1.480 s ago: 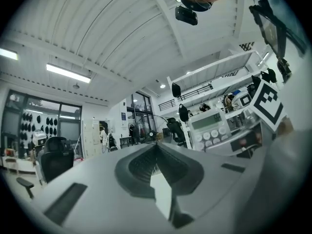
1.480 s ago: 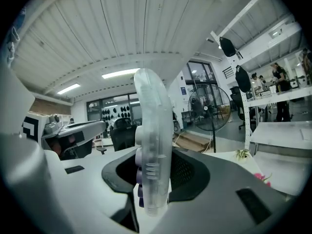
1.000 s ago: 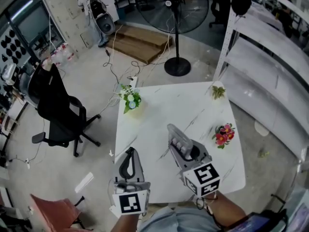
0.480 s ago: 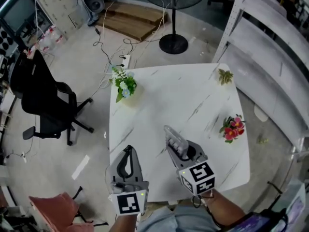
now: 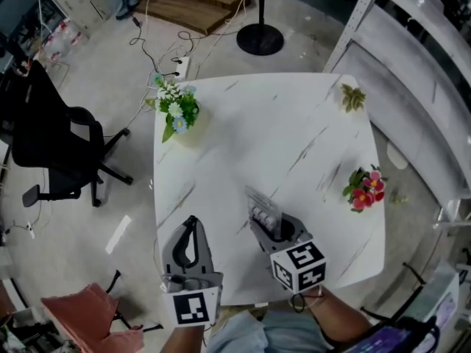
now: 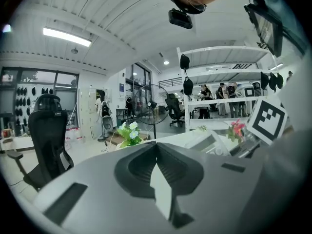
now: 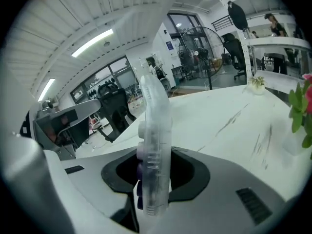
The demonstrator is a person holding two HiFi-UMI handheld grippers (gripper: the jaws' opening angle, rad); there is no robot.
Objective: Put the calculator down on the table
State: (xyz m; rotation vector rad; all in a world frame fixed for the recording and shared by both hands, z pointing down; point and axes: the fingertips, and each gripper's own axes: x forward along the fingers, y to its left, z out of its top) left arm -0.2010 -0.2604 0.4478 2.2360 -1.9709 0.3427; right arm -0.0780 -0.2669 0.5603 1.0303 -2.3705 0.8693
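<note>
Right gripper [image 5: 266,223], near edge of the white marbled surface [image 5: 294,123], right of middle. Jaws clamped on the calculator [image 5: 260,206]: a clear-cased unit with pale and purple keys, held on its thin edge, most of its length sticking out past the jaw tips toward the middle of the surface. In the right gripper view the calculator [image 7: 155,130] stands up between the 2 jaws of the right gripper [image 7: 153,179], keys facing left. Whether its far end touches the surface, cannot tell from here.

Left gripper [image 5: 190,226], over the near left corner of the surface, just beside the right one but apart from it. In the left gripper view the jaws of the left gripper [image 6: 157,143] meet at the tips with nothing between them.

On the surface, well apart from the calculator: a bunch of white and blue flowers [image 5: 176,109] at the far left corner, a small green plant [image 5: 353,96] at the far right corner, red flowers [image 5: 366,190] by the right edge.

On the floor: black office chair [image 5: 51,145] to the left, fan base [image 5: 260,39] beyond the far edge.
</note>
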